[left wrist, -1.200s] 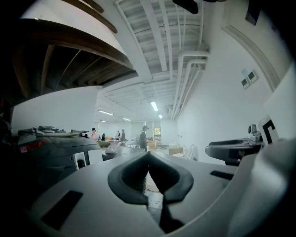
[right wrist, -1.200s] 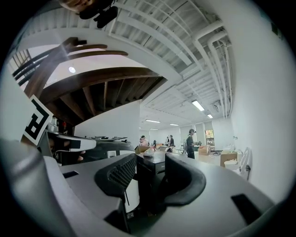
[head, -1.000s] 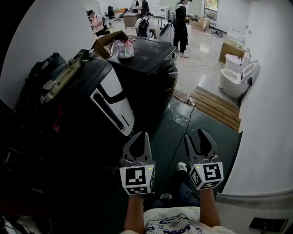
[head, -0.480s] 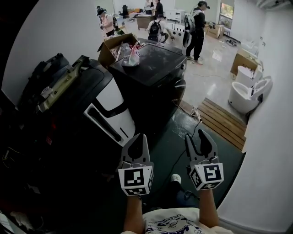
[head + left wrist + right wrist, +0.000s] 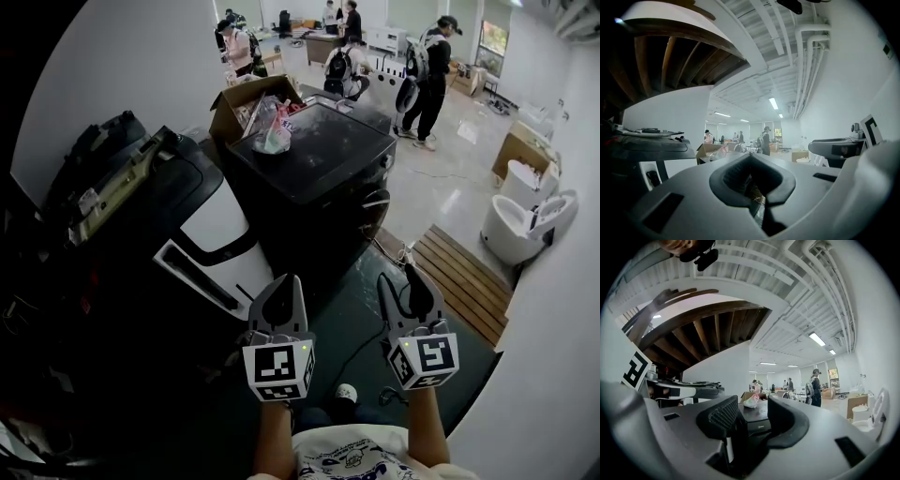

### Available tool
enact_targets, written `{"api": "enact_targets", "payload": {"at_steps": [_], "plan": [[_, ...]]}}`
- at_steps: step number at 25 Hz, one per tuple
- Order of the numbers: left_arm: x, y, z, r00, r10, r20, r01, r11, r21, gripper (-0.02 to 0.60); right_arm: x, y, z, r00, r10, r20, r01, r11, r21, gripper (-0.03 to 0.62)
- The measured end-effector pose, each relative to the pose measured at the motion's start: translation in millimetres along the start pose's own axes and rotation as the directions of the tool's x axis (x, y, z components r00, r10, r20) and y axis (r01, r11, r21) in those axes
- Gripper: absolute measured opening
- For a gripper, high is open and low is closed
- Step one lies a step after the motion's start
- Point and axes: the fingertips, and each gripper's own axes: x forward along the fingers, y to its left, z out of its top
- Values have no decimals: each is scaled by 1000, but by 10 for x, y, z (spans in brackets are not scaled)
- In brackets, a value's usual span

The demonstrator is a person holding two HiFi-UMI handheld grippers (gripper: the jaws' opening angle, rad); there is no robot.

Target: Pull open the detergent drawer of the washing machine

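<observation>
A black washing machine (image 5: 319, 159) stands ahead of me with its top facing up; its dark front panel (image 5: 758, 423) shows between the right jaws. I cannot make out a detergent drawer on it. My left gripper (image 5: 281, 284) hovers over the dark green floor, well short of the machine, with its jaws closed together at the tips (image 5: 750, 157). Beside it my right gripper (image 5: 401, 277) is held at the same height, its two pads apart (image 5: 752, 413) and nothing between them. Neither gripper touches anything.
A black-and-white appliance (image 5: 211, 225) leans at the left, bags piled behind it. A cardboard box (image 5: 246, 101) and a plastic bag (image 5: 274, 136) sit by the machine's far edge. A cable (image 5: 373, 323) crosses the floor; a wooden pallet (image 5: 464, 291), toilets (image 5: 525, 220) and people (image 5: 427, 66) lie beyond.
The view has shifted so the washing machine and the appliance sit lower and closer in frame. Both grippers keep their places and jaw states. People at the back have moved.
</observation>
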Motion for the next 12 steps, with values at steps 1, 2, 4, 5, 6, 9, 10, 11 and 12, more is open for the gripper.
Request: {"api": "enact_targets", "payload": {"at_steps": [1,2,4,5,6,9,10,11,12], "plan": [[75,-18,-15,1000,6,-4,-6,1000,1,14,57,-64,-22,1000,5,-3,-5,1000,4,204],[143,-32,-30,1000,14,-9,-14,1000,4,14,110,-122,-45,1000,9,-6,-9,1000,8,204],[260,-53,-55,999,26,-18,-26,1000,7,14,206,-221,-84,1000,19,-11,-19,1000,14,204],[313,-59,-65,999,30,-20,-29,1000,6,14,253,-265,-98,1000,22,-12,-22,1000,17,204],[365,-58,-75,999,32,-22,-31,999,5,14,303,-303,-111,1000,25,-12,-24,999,21,204],[503,-23,-118,999,40,-32,-40,999,1,14,443,-371,-159,999,33,-14,-33,999,37,204],[545,-14,-133,998,43,-36,-43,999,-1,14,483,-389,-178,999,37,-17,-36,999,40,203],[589,-10,-144,998,45,-40,-45,999,-2,14,523,-408,-197,999,41,-20,-40,998,42,204],[637,-9,-150,998,46,-42,-46,999,-2,14,566,-431,-214,999,44,-23,-43,998,45,204]]}}
